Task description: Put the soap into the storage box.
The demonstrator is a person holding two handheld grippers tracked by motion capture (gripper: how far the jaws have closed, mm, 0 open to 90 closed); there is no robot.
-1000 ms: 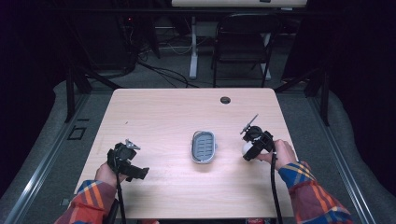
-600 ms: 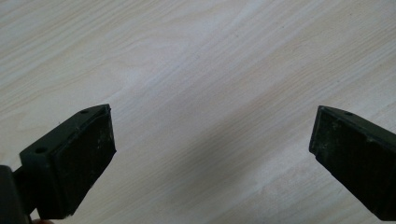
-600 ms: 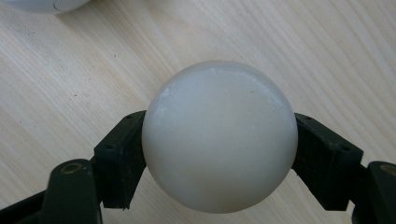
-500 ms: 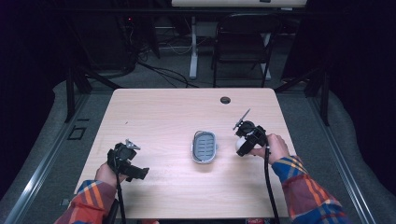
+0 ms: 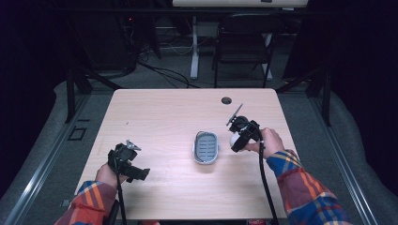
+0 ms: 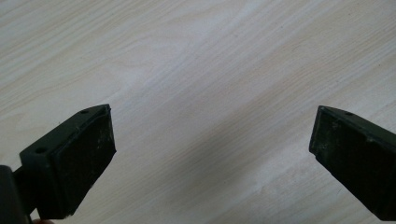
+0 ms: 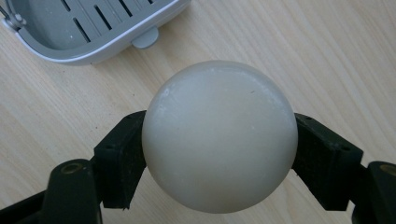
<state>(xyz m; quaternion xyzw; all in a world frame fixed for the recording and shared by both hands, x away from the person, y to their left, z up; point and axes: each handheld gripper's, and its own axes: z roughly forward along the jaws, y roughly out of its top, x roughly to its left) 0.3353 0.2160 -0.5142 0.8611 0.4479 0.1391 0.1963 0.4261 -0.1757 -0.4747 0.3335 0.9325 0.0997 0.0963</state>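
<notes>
A round white soap bar [image 7: 219, 135] sits clamped between the two black jaws of my right gripper [image 5: 235, 139], just right of a grey slotted soap dish [image 5: 206, 147] in the middle of the table. In the right gripper view the soap dish [image 7: 93, 28] lies at the upper left, close beyond the soap. My left gripper [image 5: 136, 172] rests low near the table's front left, jaws spread wide over bare wood [image 6: 210, 93] with nothing between them.
The wooden table [image 5: 155, 117] has a round cable hole [image 5: 226, 100] near its far edge. A dark chair [image 5: 244, 42] and a desk leg stand on the floor behind the table. Plaid sleeves [image 5: 305, 187] enter from the bottom.
My right gripper with the soap has moved left toward the soap dish. The left gripper has stayed in place.
</notes>
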